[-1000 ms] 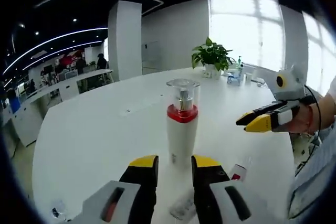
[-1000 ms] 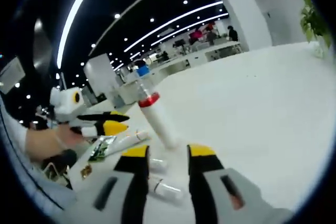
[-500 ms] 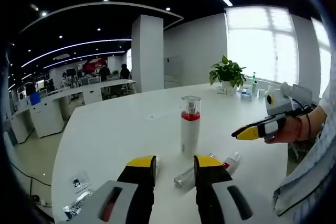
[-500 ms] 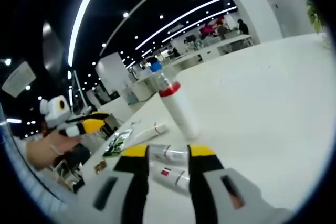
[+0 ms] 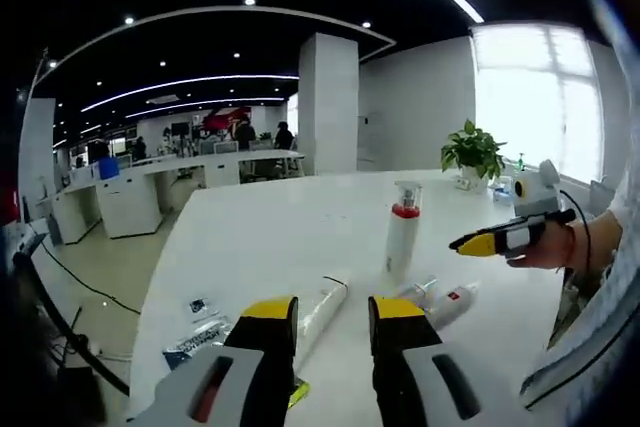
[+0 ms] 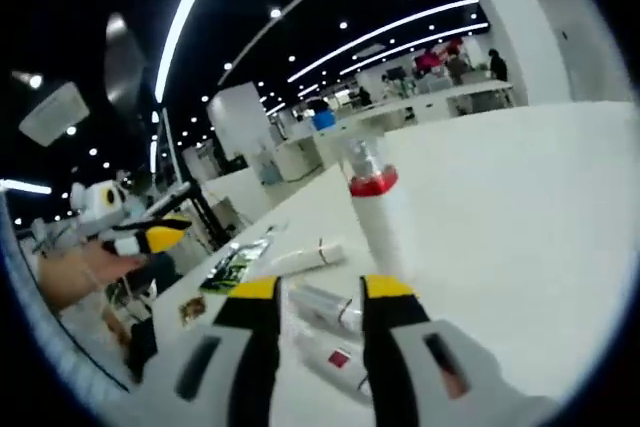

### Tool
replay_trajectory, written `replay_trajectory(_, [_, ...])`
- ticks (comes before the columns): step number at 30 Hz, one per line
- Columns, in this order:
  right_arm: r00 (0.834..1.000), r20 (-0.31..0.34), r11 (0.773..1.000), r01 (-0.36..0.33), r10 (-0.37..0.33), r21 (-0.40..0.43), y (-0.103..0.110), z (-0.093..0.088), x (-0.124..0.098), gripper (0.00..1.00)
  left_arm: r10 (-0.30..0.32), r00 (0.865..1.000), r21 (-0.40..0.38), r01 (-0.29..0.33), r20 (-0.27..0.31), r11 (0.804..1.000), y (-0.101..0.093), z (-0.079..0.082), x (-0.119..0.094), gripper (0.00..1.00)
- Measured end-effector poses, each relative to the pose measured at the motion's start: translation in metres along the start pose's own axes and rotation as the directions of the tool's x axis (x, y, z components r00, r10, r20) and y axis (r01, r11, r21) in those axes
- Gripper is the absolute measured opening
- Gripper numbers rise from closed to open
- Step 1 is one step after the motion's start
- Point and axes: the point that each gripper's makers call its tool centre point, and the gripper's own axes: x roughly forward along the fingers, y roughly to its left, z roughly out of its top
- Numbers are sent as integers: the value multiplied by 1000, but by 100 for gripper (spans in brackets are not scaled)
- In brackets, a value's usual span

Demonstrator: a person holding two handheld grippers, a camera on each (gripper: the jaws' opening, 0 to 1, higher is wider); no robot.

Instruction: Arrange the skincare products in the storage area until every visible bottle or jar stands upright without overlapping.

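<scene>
A white pump bottle [image 5: 403, 237] with a red band and clear cap stands upright on the white table [image 5: 260, 237]. A long white tube [image 5: 320, 309] lies flat in front of it, and two small tubes [image 5: 415, 294] [image 5: 455, 303] lie beside its base. My left gripper [image 5: 333, 307] is open and empty, well short of the long tube. In the right gripper view the same bottle [image 6: 380, 217] stands upright, with the long tube [image 6: 300, 260] and small tubes [image 6: 325, 305] [image 6: 335, 357] lying near. My right gripper [image 6: 322, 289] is open over the small tubes, holding nothing.
Flat sachets [image 5: 195, 332] lie near the table's edge, one green one [image 6: 232, 265] beside the long tube. A hand holds the right gripper [image 5: 475, 244] at the right; the left gripper [image 6: 150, 237] shows at the left. A potted plant [image 5: 472, 152] stands far back.
Both views have drawn back from the bottle, so it looks smaller and the lying tubes and sachets have come into sight. The bottle stays upright where it was.
</scene>
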Motion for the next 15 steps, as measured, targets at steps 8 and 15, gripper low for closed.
replay_trajectory(8, [999,-25,973,-27,22,-231,24,18,16,33,14,1000,-19,-15,-10,1000,26,-1,-7,29])
replay_trajectory(15, [996,-38,928,-86,78,-362,46,40,40,28,22,1000,-38,-23,-17,999,47,-6,-17,28])
